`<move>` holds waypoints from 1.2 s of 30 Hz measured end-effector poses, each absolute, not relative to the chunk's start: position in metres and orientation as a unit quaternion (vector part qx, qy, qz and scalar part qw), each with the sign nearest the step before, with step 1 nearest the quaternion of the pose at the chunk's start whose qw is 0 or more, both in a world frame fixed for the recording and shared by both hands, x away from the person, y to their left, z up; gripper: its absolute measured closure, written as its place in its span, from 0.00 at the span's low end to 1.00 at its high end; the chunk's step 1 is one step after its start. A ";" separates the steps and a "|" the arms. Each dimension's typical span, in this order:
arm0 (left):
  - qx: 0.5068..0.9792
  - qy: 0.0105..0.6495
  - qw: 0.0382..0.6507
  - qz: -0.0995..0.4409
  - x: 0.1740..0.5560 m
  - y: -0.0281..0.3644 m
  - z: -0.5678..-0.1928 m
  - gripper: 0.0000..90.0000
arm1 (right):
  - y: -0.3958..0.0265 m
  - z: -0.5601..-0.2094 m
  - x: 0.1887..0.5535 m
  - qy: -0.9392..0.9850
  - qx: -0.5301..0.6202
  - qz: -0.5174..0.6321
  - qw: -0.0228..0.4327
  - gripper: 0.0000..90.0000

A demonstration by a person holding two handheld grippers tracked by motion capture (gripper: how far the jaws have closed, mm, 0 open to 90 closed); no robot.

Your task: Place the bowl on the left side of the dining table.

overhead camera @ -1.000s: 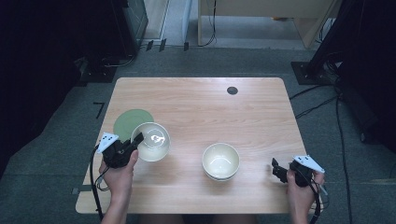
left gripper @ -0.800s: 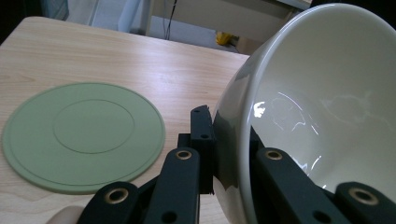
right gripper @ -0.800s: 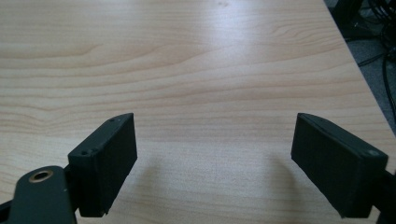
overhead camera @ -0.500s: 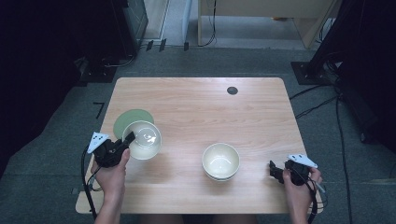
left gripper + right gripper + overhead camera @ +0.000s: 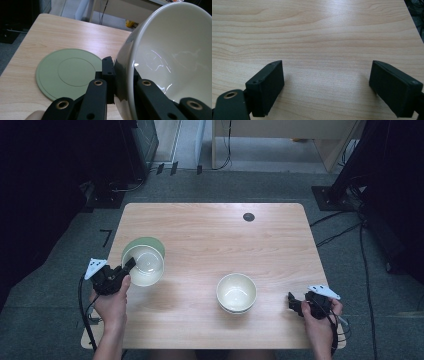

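Observation:
My left gripper [image 5: 126, 268] is shut on the rim of a white bowl [image 5: 144, 265], holding it tilted just above a flat green plate [image 5: 145, 242] at the table's left side. In the left gripper view the jaws of that gripper [image 5: 122, 73] pinch the bowl's [image 5: 175, 50] wall, one inside and one outside, and the green plate [image 5: 67, 72] lies on the wood beyond them. A second cream bowl [image 5: 236, 292] stands upright near the front centre. My right gripper [image 5: 294, 302] is open at the front right, over bare wood, with nothing between its jaws [image 5: 329, 87].
The wooden table [image 5: 210, 245] has a small black round grommet [image 5: 248, 216] near its far edge. Dark equipment stands and cables sit on the grey floor around the table. The right gripper is close to the table's front right corner.
My left gripper has carried the white bowl to the left and slightly farther away, so it now overlaps the green plate. The right gripper has drifted a little toward the near edge.

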State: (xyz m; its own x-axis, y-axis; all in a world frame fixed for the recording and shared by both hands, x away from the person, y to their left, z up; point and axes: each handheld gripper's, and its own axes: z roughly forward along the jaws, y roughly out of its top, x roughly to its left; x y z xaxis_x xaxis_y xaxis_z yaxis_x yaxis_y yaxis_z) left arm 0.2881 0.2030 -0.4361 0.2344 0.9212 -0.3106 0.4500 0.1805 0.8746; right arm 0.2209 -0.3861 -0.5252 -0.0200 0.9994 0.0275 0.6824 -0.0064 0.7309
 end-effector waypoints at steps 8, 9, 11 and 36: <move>0.585 0.592 0.503 0.232 0.299 0.217 -0.437 0.94 | -0.386 -0.525 0.221 0.652 0.645 0.293 0.268 0.13; 0.585 0.597 0.497 0.232 0.304 0.221 -0.438 0.94 | -0.386 -0.525 0.221 0.652 0.645 0.293 0.268 0.13; 0.581 0.604 0.494 0.229 0.308 0.224 -0.439 0.94 | -0.386 -0.525 0.221 0.652 0.645 0.293 0.268 0.13; 0.560 0.713 0.397 0.140 0.388 0.242 -0.469 0.94 | -0.386 -0.525 0.221 0.652 0.645 0.294 0.268 0.13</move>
